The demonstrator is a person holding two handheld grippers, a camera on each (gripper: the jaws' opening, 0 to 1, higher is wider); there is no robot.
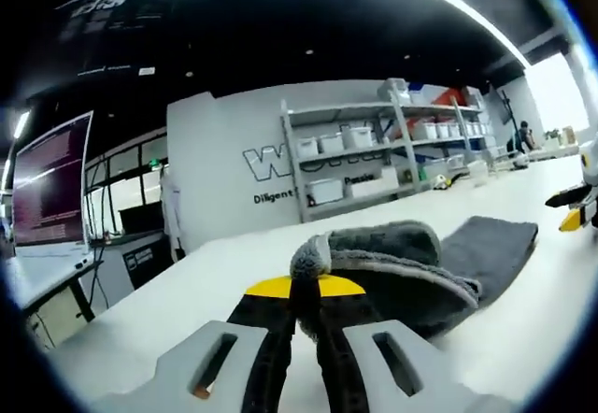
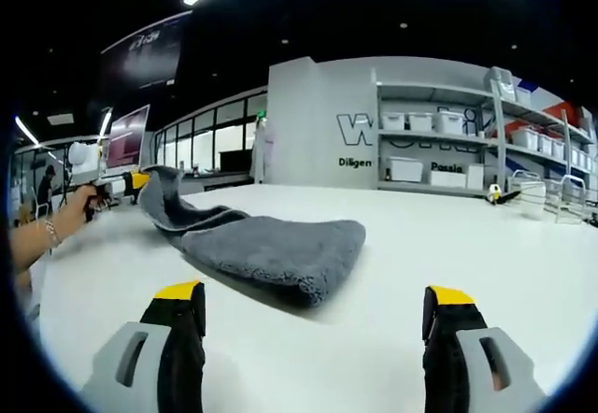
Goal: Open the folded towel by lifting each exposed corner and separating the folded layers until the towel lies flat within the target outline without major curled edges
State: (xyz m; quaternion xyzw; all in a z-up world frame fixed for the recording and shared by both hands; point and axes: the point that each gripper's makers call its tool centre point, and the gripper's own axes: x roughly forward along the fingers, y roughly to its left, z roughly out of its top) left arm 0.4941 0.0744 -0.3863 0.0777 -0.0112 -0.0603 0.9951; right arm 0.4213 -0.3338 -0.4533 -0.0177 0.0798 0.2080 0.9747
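Nearest to us in the left gripper view, our left gripper (image 1: pixel 306 287) has its two black, yellow-tipped jaws pressed together on one corner of the single grey, plush terry towel (image 1: pixel 420 263), pinching a bunched knob of cloth at lower centre. From there the towel runs off to the right of the frame, its near part lifted into a curled, rolled lip and its far end lying flat on the smooth white table (image 1: pixel 187 291). In the right gripper view, our right gripper (image 2: pixel 313 315) at the bottom of the frame has its two jaws spread wide, holding nothing, with bare tabletop between them. We count one towel there too, a thick folded mound at centre with rounded edges and a tail rising toward the upper left, where a person's hand (image 2: pixel 77 206) holds the other gripper. Open white surface lies right of the towel and in front of it. Grey metal shelving (image 2: pixel 448 147) with white bins stands along the wall behind.
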